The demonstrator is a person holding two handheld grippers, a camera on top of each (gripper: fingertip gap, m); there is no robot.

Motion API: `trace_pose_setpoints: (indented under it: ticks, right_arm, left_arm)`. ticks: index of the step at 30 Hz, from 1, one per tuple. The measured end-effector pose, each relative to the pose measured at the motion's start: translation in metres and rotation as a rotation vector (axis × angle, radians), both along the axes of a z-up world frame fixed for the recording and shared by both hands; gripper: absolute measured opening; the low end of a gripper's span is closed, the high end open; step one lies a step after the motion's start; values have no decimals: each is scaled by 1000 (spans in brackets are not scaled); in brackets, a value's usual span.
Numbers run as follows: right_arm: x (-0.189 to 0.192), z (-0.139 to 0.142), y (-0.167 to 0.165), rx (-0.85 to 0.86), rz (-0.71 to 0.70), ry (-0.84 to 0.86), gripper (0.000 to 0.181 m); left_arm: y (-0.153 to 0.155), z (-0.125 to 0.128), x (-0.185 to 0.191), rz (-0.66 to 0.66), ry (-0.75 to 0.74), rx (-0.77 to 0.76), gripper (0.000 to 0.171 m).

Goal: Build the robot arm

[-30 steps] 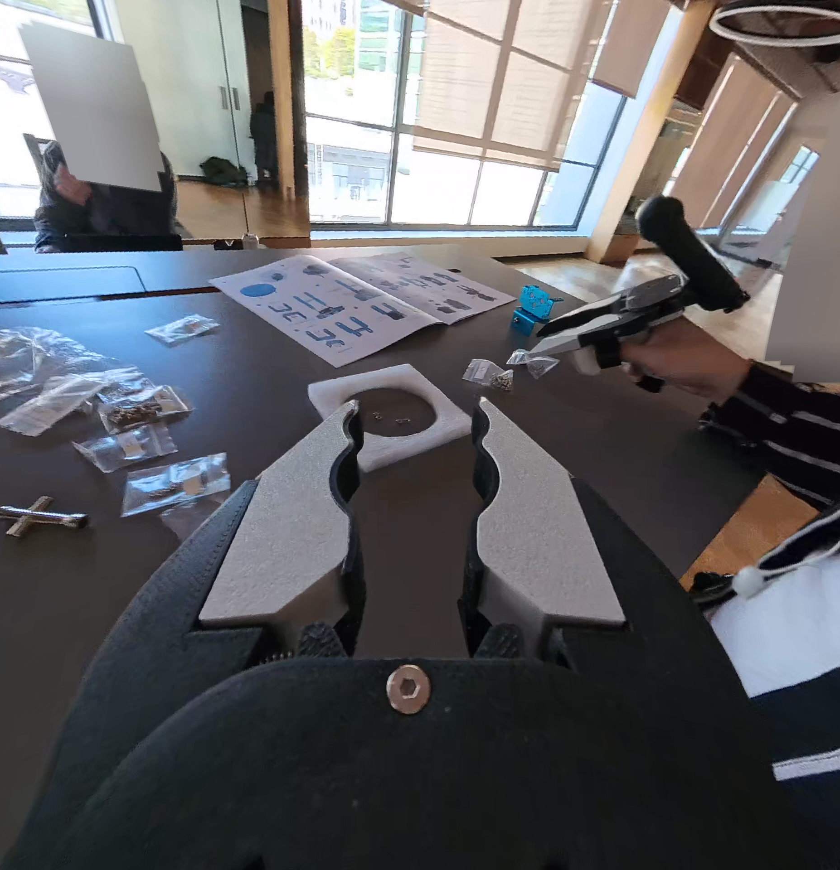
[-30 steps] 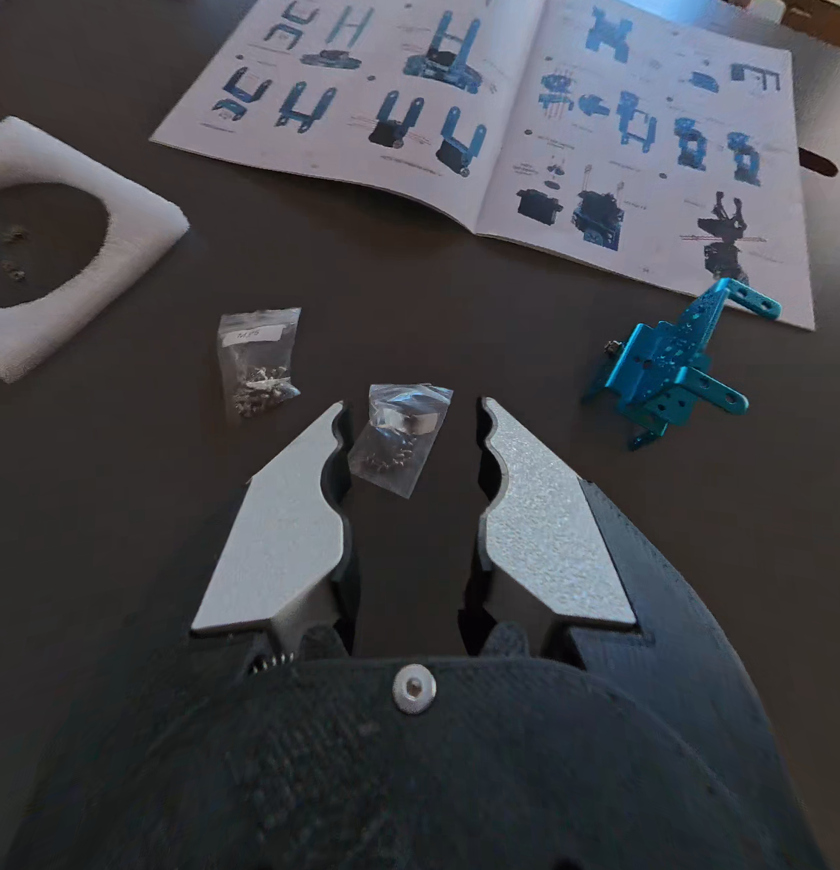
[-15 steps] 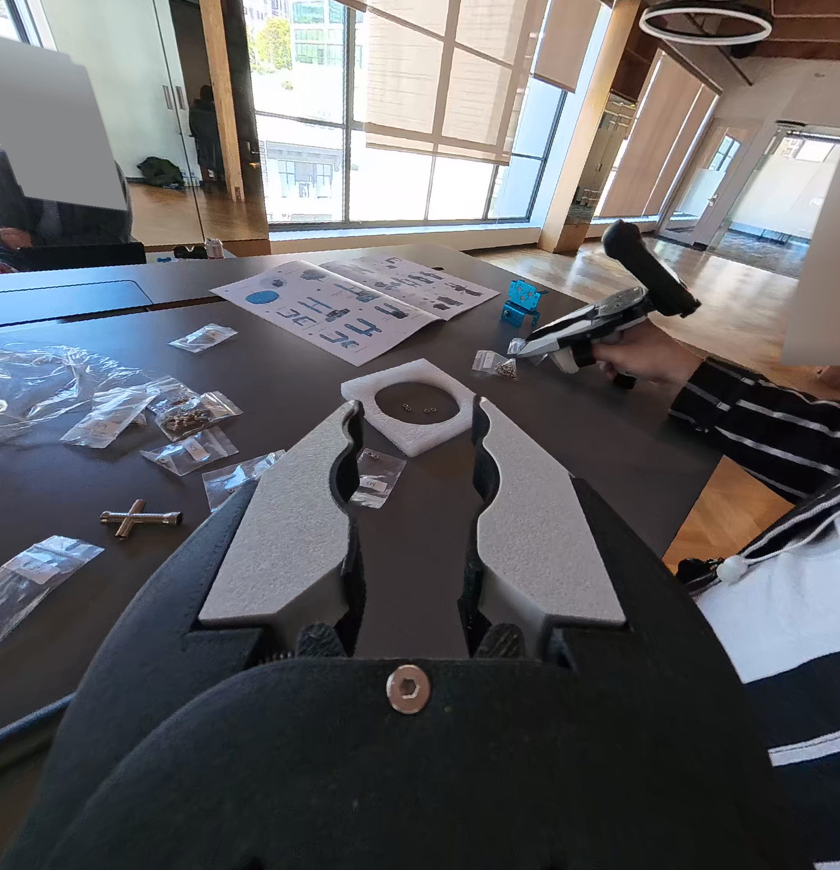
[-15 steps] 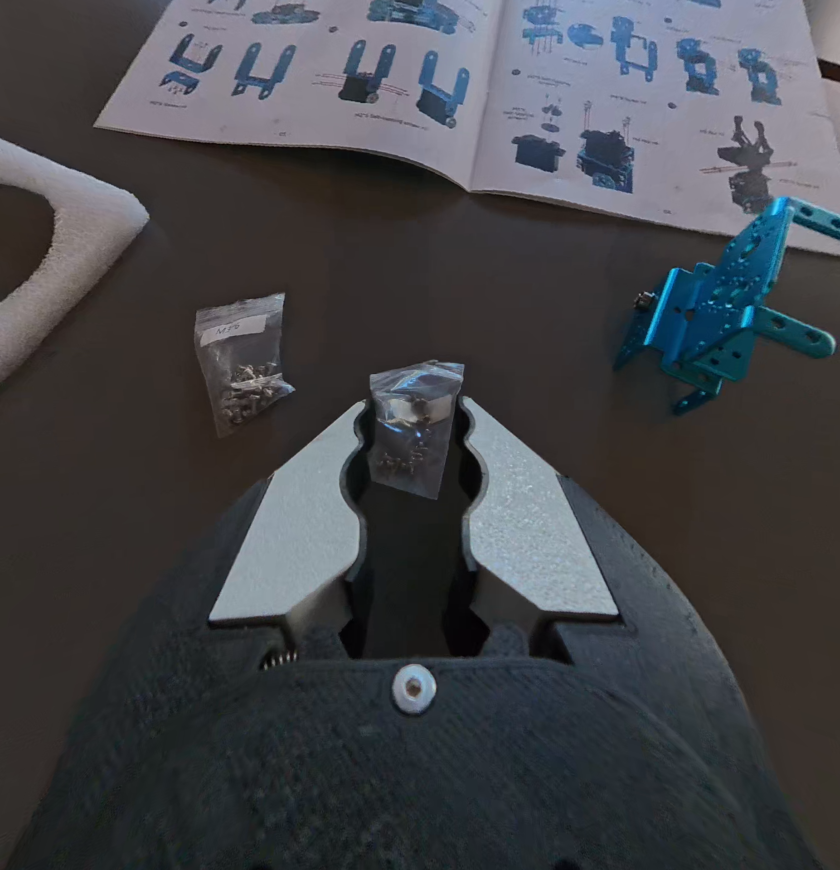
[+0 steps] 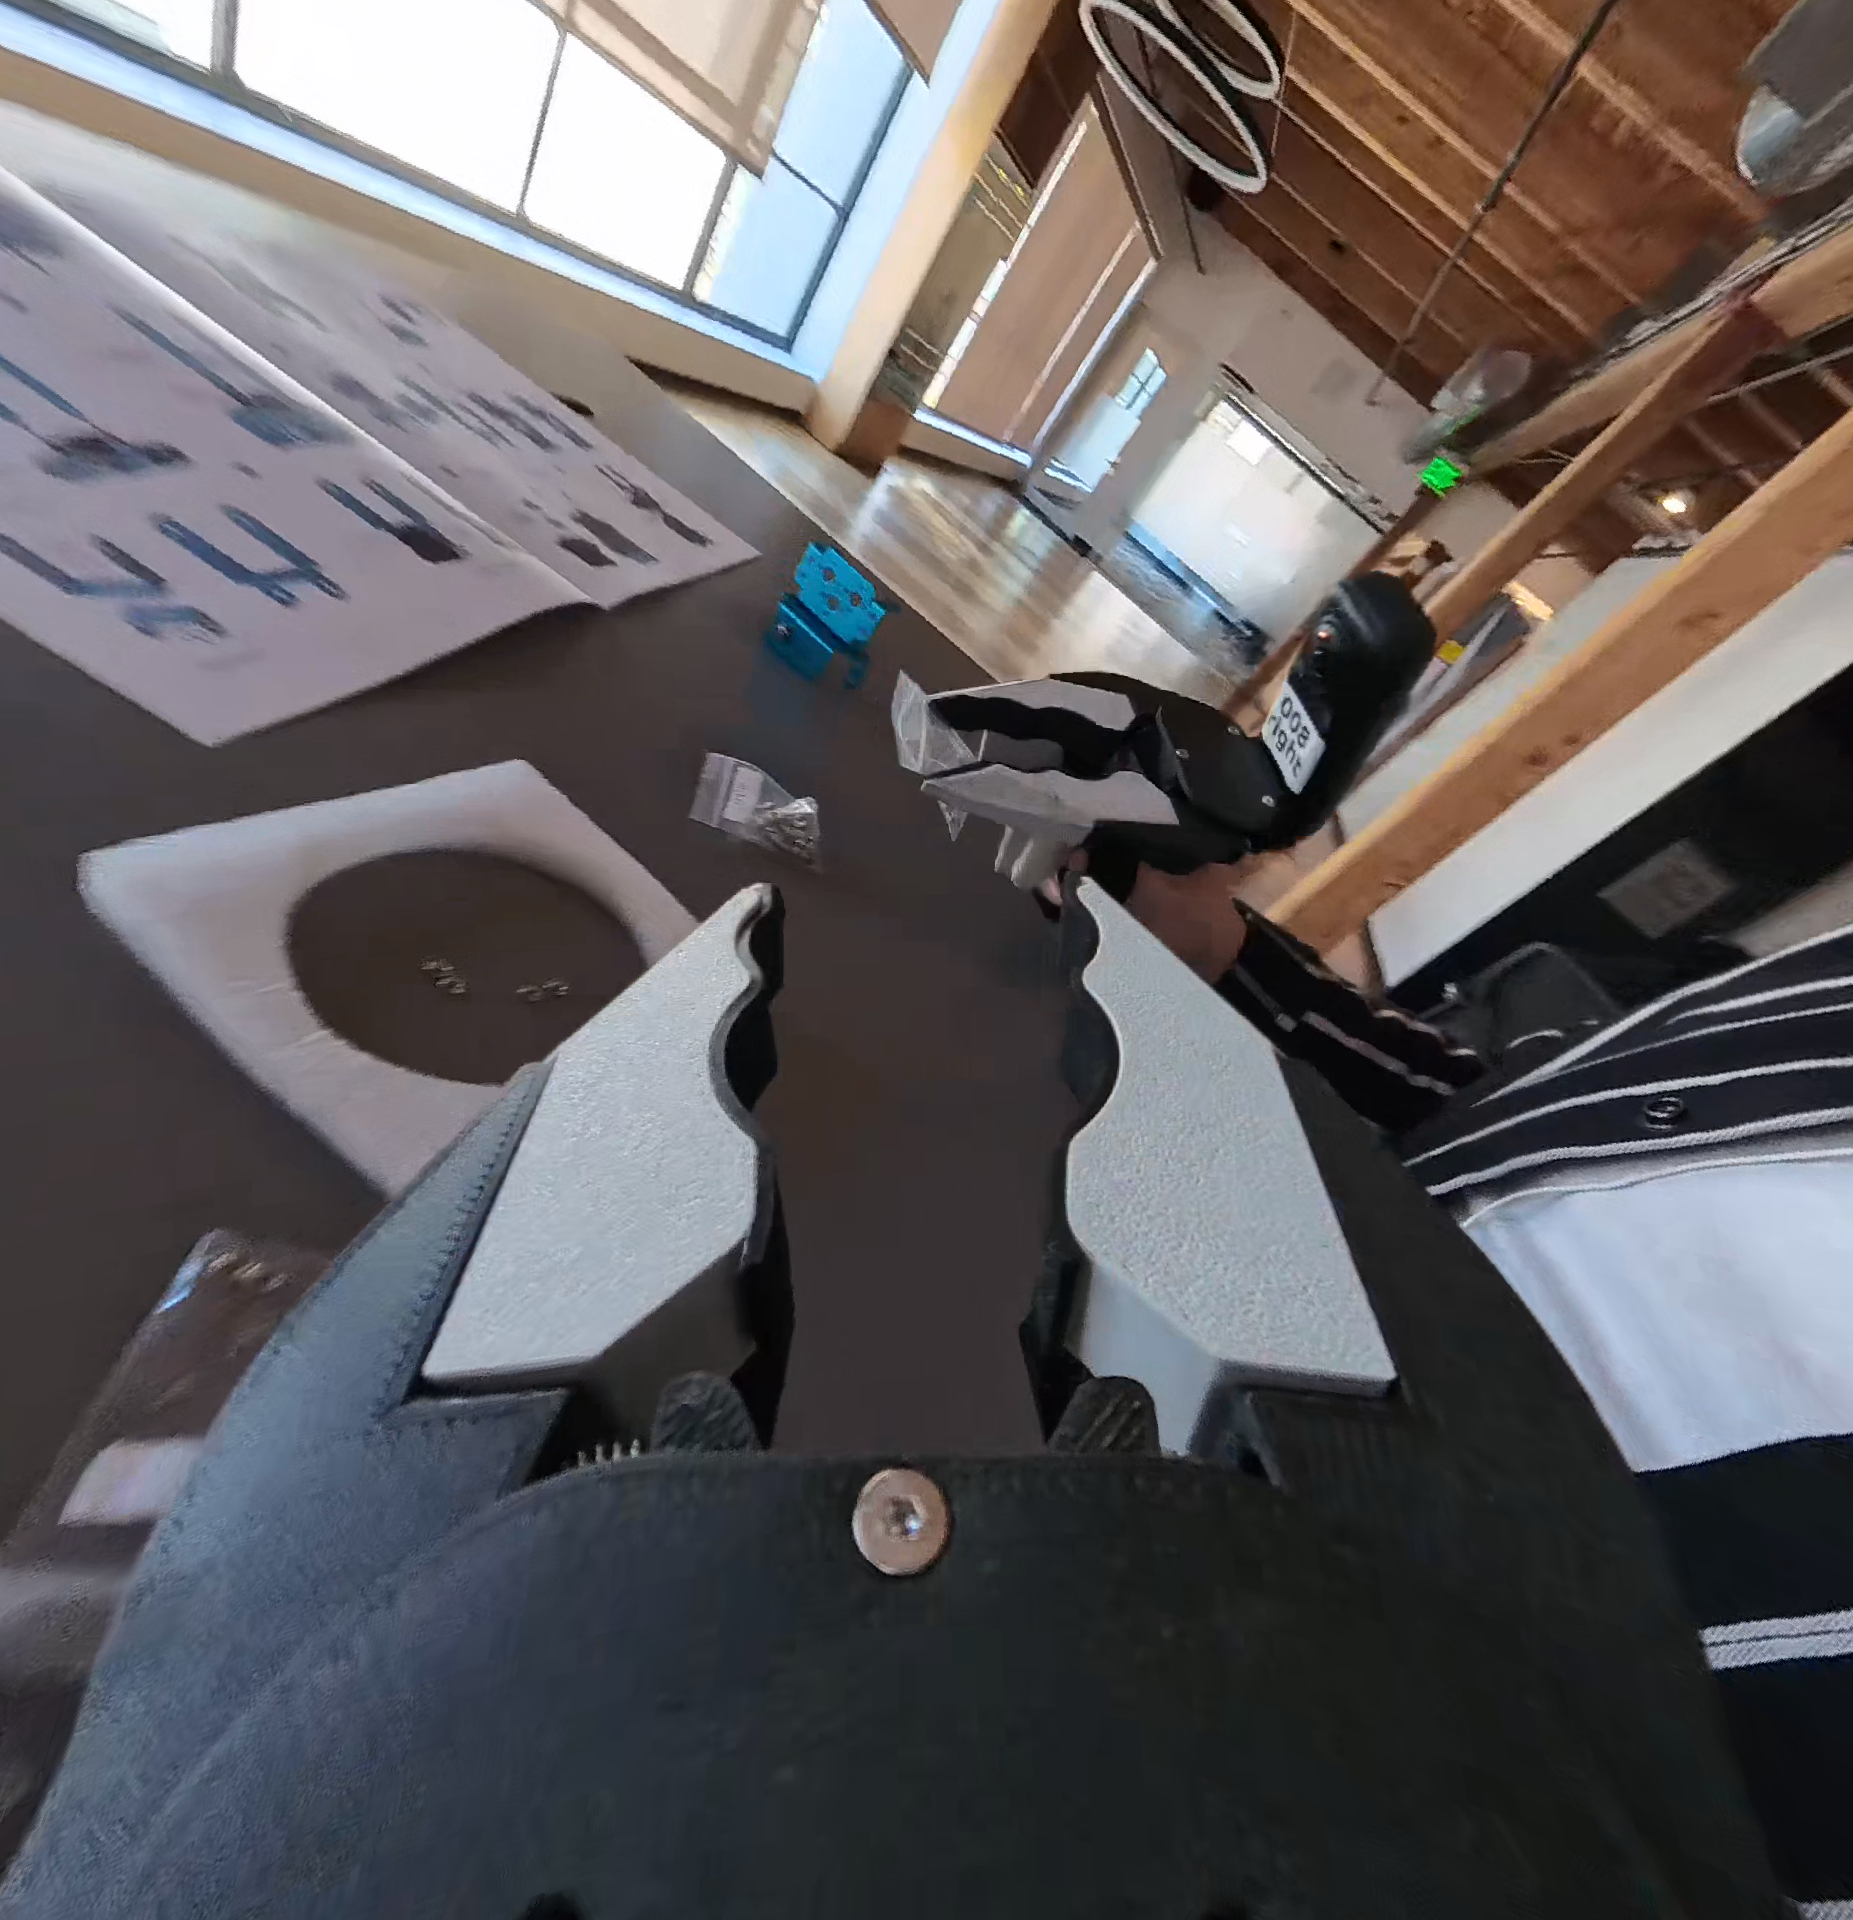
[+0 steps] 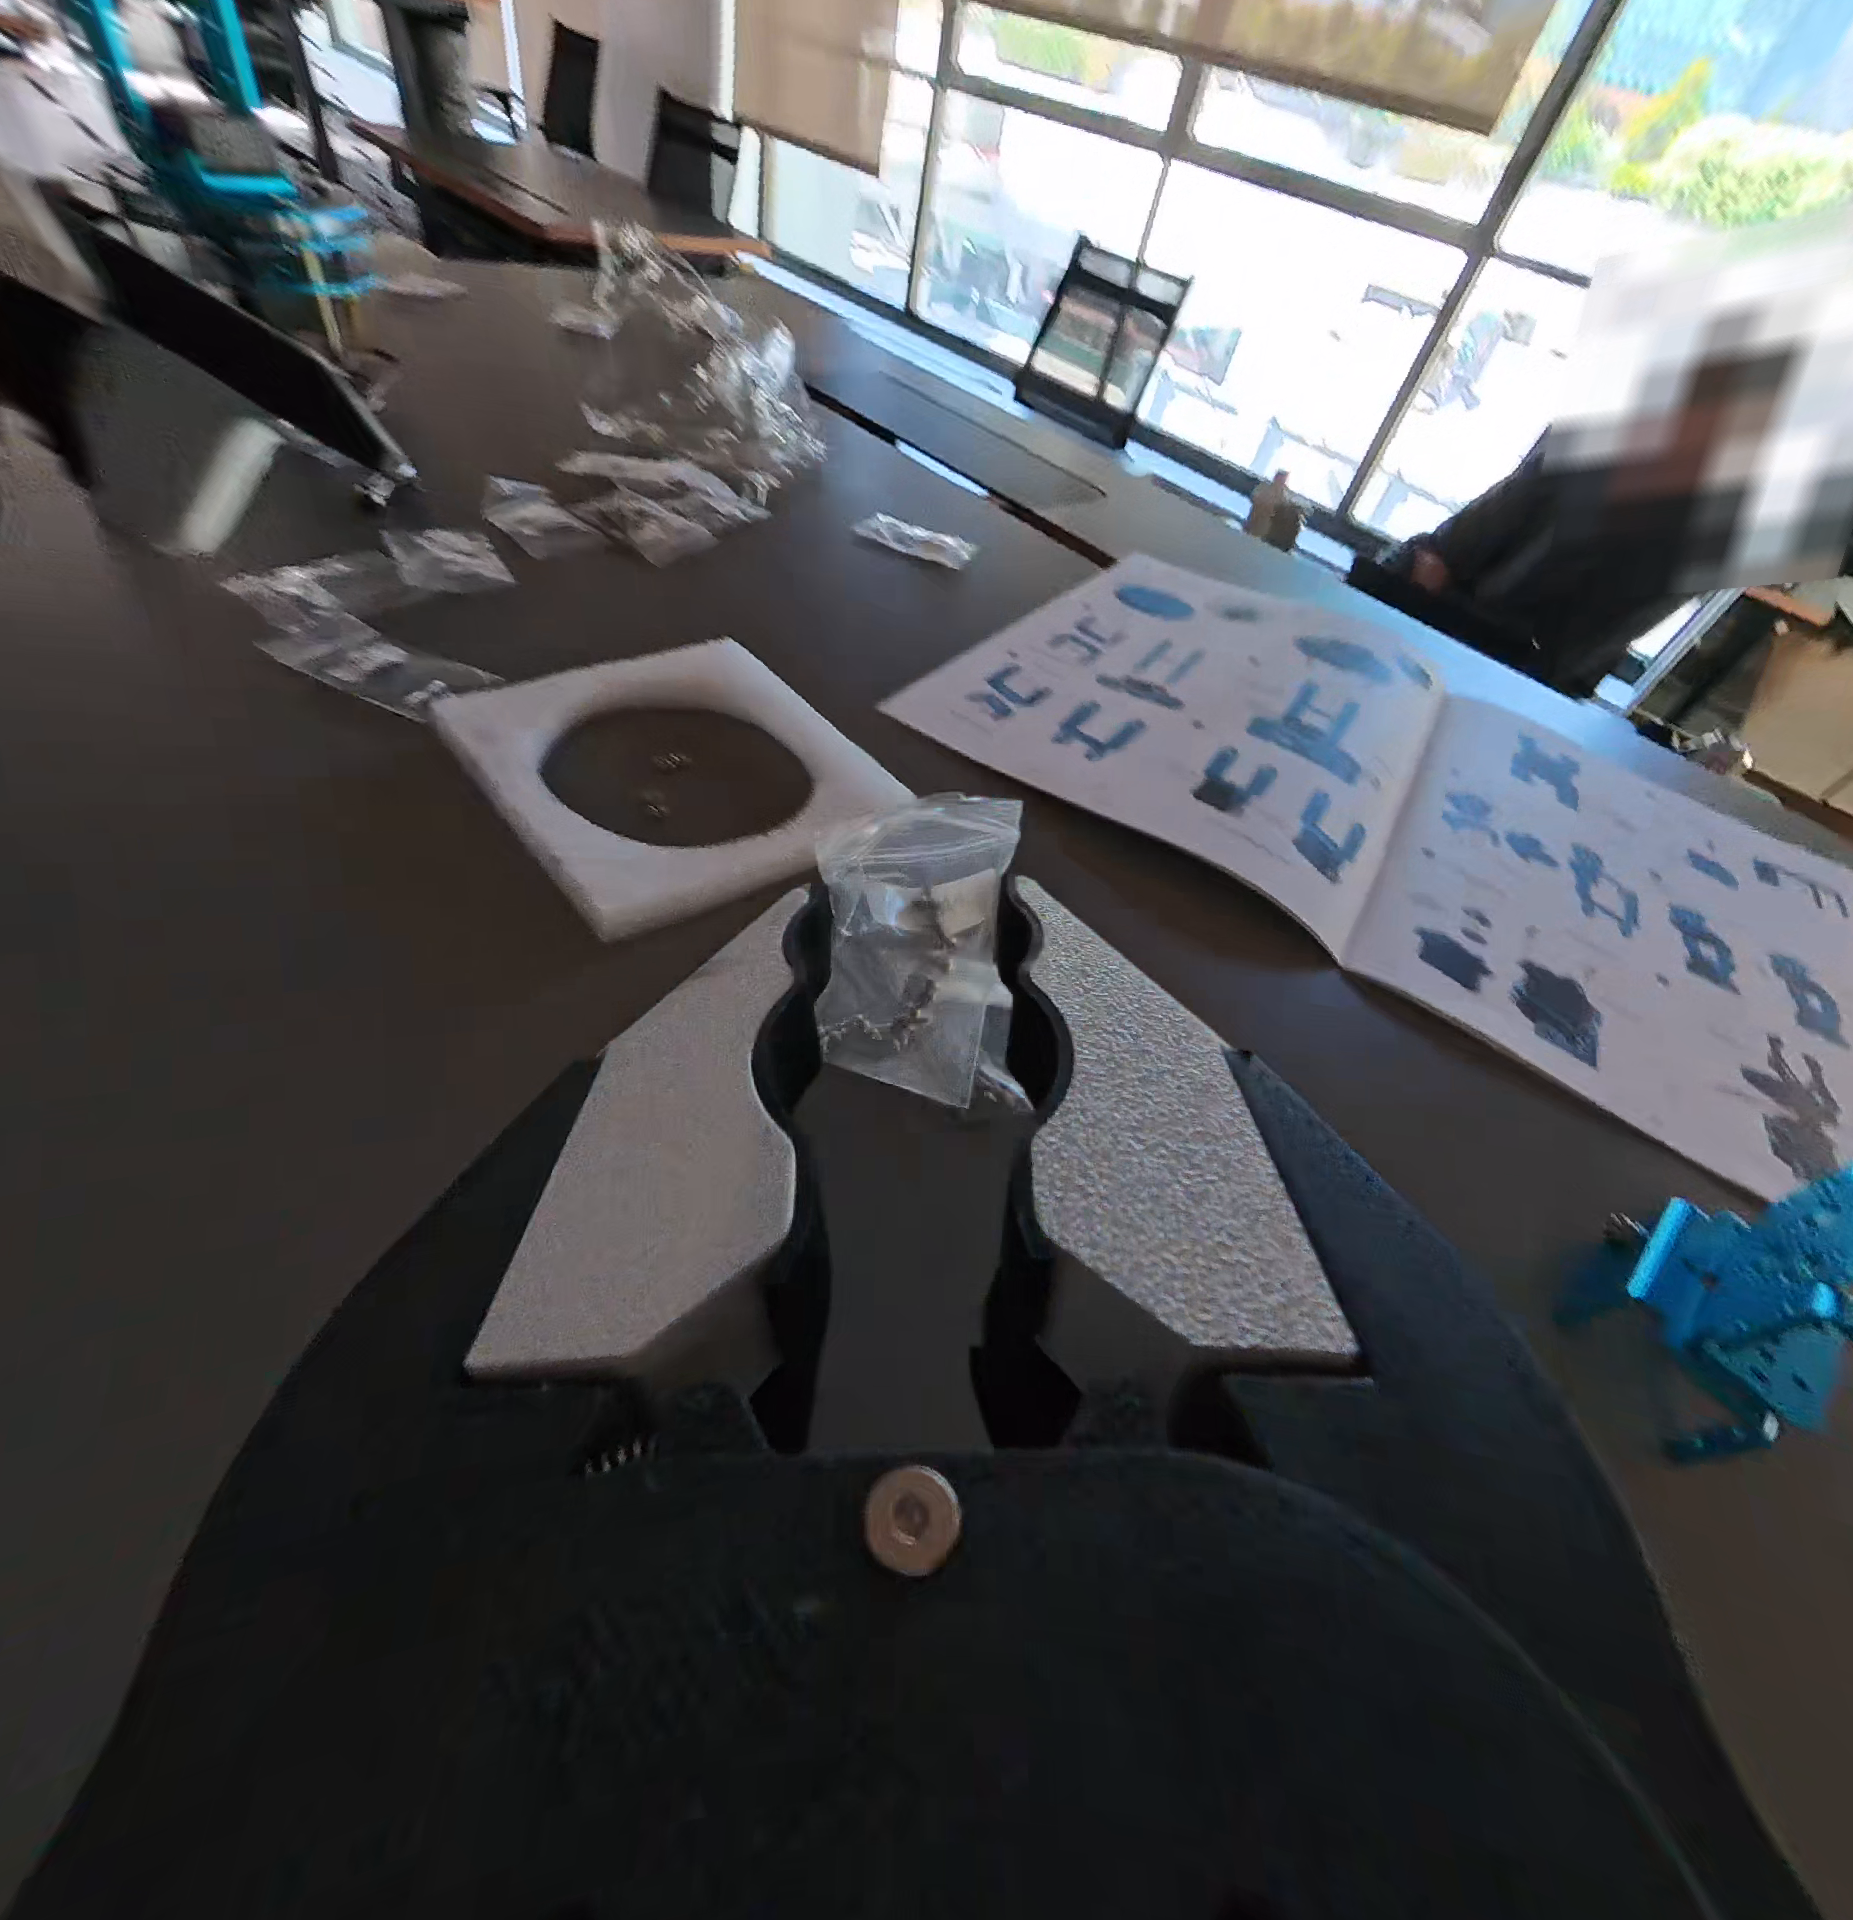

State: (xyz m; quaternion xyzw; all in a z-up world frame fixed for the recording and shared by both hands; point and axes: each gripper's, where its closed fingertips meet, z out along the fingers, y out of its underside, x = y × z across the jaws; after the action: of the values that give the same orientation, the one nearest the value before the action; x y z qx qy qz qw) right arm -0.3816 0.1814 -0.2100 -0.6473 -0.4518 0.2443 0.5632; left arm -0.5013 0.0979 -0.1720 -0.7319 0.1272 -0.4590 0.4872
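Broadly, one dark table [image 6: 174,1039] carries everything. One open instruction booklet [image 6: 1369,831] lies at two o'clock in the right wrist view, its two pages printed with blue diagrams. One white foam square [image 6: 610,883] with a round cutout sits at eleven o'clock, and at least three tiny metal bits lie inside the cutout. One blue metal bracket [image 6: 1732,1309] rests at four o'clock near the booklet's corner. A scatter of clear bags [image 6: 631,509], too blurred to count, lies at ten o'clock. The right gripper [image 6: 911,914] is clamped on one small clear bag of screws [image 6: 911,977], lifted off the table. A second small bag [image 5: 756,810] lies flat at twelve o'clock in the left wrist view. The left gripper [image 5: 917,904] stands agape, empty, above bare table.
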Motion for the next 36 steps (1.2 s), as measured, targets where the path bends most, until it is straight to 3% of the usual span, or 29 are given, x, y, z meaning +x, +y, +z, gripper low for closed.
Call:
trace_pose_setpoints:
  ticks: [3, 8, 13, 18, 20, 24, 34, 36]
  right_arm:
    - [-21, 15, -20, 33, 93, 65, 32]
    - [-52, 37, -48, 81, 222, 145, 32]
    - [-77, 40, -63, 114, 311, 154, 32]
    - [-103, 37, -89, 114, 453, 161, 32]
    - [-115, 32, -95, 122, 484, 134, 33]
    - [-139, 24, -108, 93, 545, 125, 36]
    - [-197, -7, -122, 60, 559, -3, 41]
    - [-205, -17, -121, 59, 539, -52, 56]
  left_arm:
    - [14, -1, 22, -41, -52, -38, 51]
    - [28, 11, 24, 23, -124, -13, 44]
    - [15, 3, 26, -21, -151, -74, 39]
    - [-11, -3, 24, -67, -223, -115, 19]
    - [-19, -4, 15, -46, -235, -105, 7]
    - [-28, -5, -11, 41, -227, -86, 0]
    - [-44, -32, -68, 190, -129, -183, 0]
    - [-44, -37, -80, 223, -132, -201, 0]
